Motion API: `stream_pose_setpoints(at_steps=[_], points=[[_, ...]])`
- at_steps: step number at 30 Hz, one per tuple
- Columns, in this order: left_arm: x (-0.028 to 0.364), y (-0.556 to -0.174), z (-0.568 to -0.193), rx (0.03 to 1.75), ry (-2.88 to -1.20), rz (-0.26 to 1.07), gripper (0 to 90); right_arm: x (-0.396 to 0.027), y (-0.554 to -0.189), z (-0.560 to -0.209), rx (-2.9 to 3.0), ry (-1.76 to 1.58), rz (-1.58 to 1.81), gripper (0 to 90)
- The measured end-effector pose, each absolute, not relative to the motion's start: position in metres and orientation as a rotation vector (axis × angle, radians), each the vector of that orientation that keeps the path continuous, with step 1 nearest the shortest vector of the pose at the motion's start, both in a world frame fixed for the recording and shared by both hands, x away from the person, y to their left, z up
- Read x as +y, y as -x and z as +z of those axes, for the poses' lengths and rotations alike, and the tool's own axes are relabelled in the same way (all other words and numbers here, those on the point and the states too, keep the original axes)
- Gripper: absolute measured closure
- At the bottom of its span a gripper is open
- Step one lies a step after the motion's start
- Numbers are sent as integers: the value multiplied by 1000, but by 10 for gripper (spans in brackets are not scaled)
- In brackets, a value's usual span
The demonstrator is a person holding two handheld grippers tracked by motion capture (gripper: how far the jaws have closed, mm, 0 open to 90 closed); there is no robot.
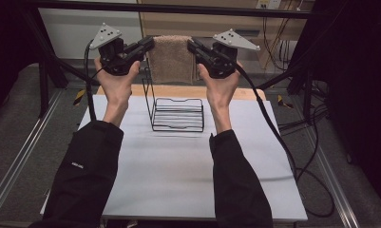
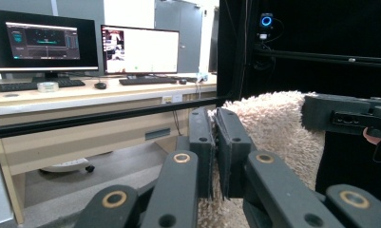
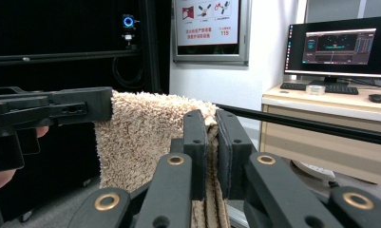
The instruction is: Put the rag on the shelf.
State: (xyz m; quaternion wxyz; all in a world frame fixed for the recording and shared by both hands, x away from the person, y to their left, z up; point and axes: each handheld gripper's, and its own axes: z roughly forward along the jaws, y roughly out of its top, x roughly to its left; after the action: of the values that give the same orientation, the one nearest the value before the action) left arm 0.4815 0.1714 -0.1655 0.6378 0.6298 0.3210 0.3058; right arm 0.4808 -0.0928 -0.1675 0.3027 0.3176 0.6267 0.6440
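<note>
A white table (image 1: 178, 180) carries a wire rack (image 1: 177, 114) at centre frame; above it, upper middle, the left gripper (image 1: 147, 45) and right gripper (image 1: 194, 47) hold a towel (image 1: 171, 59) stretched by its top corners. Left gripper view: fingers (image 2: 200, 142) clamped on the towel's edge. Right gripper view: fingers (image 3: 196, 142) likewise clamped. Lifted, probably for the rack; hanging remains.
</note>
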Motion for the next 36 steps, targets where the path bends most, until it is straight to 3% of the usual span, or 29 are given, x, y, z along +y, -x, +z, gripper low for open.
stream_pose_setpoints(at_steps=[36], points=[[170,-516,-186,737,-1495,732,854,-89,-519,-185,1714,-869,1633,837]])
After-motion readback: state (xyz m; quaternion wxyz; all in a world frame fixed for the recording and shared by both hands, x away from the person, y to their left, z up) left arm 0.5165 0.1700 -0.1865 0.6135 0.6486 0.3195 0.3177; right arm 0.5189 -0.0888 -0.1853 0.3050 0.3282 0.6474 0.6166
